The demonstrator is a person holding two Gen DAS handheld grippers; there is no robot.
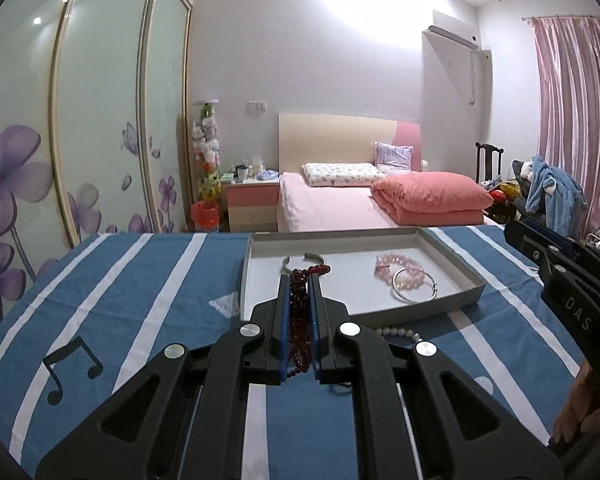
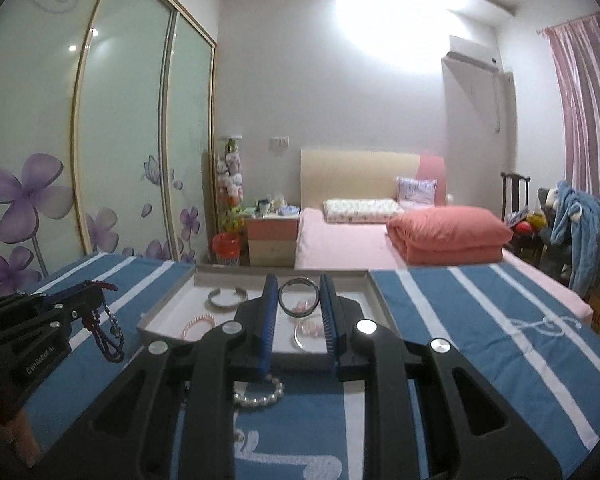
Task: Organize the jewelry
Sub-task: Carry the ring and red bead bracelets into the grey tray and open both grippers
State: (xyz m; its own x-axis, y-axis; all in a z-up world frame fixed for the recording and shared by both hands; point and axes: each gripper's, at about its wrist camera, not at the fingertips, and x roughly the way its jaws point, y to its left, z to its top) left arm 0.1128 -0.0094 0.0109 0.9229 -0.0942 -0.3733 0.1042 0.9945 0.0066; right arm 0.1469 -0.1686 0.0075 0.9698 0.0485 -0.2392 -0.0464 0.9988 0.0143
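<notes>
My left gripper (image 1: 300,280) is shut on a dark red bead strand (image 1: 300,320), which runs between its blue pads and dangles below. From the right wrist view, the left gripper (image 2: 98,292) hangs left of the tray with the red beads (image 2: 110,332) drooping. My right gripper (image 2: 299,286) is shut on a dark metal bangle (image 2: 299,297), held upright above the grey tray (image 2: 166,306). The tray (image 1: 440,308) holds a silver cuff (image 1: 302,261), a pink bead bracelet (image 1: 400,268) and a silver bangle (image 1: 414,289). The right gripper (image 1: 518,236) shows at the right edge.
A pearl bracelet (image 2: 260,394) lies on the blue striped cloth (image 1: 140,280) just in front of the tray. Behind the table are a pink bed (image 1: 340,208), a nightstand (image 1: 252,204), a sliding flowered wardrobe at left and a chair with clothes (image 1: 556,196).
</notes>
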